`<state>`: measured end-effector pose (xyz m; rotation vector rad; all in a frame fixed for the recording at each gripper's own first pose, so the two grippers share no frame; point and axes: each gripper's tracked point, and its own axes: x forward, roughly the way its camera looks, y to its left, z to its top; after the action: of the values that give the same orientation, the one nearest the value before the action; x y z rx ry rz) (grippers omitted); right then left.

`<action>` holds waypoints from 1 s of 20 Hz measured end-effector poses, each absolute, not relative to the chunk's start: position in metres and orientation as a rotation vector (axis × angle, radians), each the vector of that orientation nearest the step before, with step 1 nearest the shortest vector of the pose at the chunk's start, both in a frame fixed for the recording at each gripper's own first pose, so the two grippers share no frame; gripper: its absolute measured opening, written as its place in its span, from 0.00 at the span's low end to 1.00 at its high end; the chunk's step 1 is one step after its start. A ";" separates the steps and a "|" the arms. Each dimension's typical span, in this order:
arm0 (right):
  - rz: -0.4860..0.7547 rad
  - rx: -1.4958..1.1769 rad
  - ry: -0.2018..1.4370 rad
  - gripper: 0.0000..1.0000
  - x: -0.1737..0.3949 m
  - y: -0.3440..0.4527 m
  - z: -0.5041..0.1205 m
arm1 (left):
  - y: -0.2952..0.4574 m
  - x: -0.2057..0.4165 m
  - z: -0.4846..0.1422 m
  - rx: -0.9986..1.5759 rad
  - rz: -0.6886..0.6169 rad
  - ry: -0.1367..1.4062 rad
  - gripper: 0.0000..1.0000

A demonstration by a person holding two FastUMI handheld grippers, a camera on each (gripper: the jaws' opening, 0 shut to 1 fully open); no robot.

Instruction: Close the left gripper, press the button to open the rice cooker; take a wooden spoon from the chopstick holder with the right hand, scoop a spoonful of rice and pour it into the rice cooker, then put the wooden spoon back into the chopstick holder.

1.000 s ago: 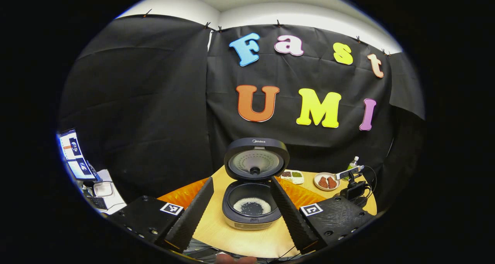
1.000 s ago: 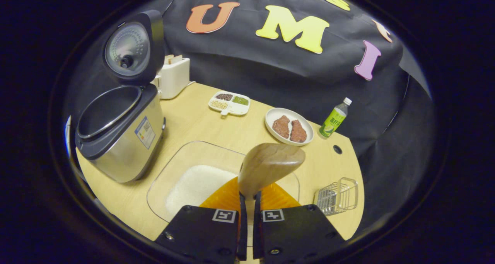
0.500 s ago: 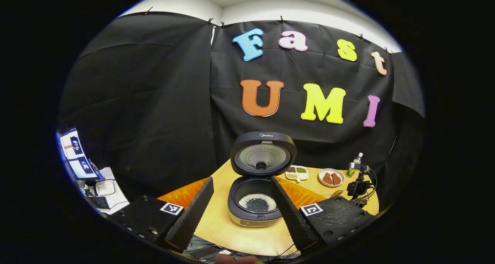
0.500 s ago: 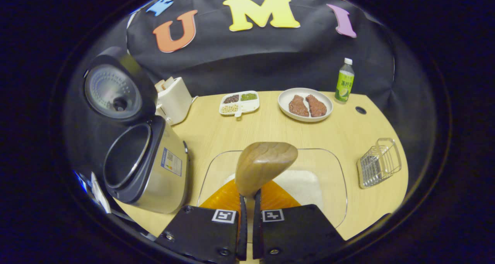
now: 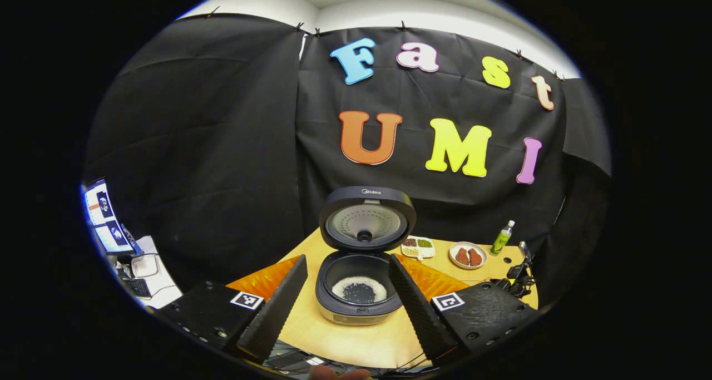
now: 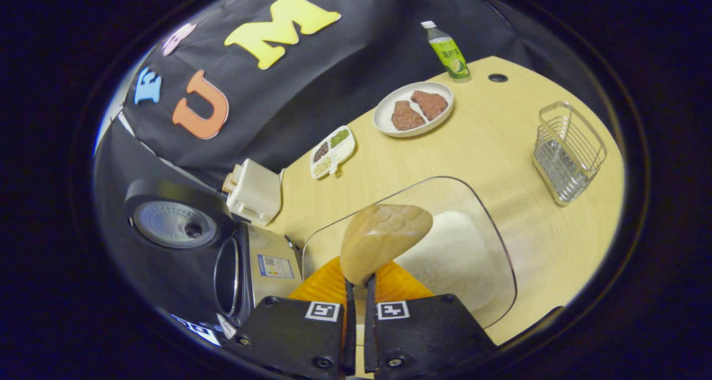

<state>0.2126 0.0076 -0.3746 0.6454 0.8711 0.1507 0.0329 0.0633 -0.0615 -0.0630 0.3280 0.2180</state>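
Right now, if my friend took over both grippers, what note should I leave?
Left gripper: open, facing the cooker, lid up, some rice in the pot.
Right gripper: fingers shut on the spoon, held above the glass rice dish; no rice visible on it.
Wire holder stands on the table.
Done: cooker opened, spoon taken.
Left: return spoon to holder.

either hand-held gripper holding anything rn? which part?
Right hand-held gripper is shut on the wooden spoon, pinching its handle just below the bowl. Left hand-held gripper is open and holds nothing.
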 end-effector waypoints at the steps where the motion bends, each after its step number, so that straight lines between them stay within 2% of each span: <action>1: 0.150 0.673 0.863 0.11 0.213 0.000 -0.374 | 0.061 0.032 -0.062 -0.063 0.216 0.332 0.95; 7: 0.132 0.915 0.788 0.11 0.217 -0.042 -0.341 | 0.051 0.037 -0.066 -0.067 0.208 0.346 0.95; 12: 0.174 0.953 0.713 0.11 0.218 -0.063 -0.286 | 0.041 0.039 -0.063 -0.105 0.199 0.324 0.95; 16: 0.259 0.945 0.680 0.11 0.219 -0.035 -0.232 | 0.044 0.035 -0.061 -0.098 0.210 0.305 0.95; 20: 0.404 0.920 0.675 0.11 0.220 0.037 -0.183 | 0.061 0.027 -0.057 -0.107 0.239 0.281 0.95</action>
<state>0.2203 0.0367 -0.1828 0.9201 0.6749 0.4042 0.0268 0.0607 -0.0567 -0.1071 0.2806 0.2391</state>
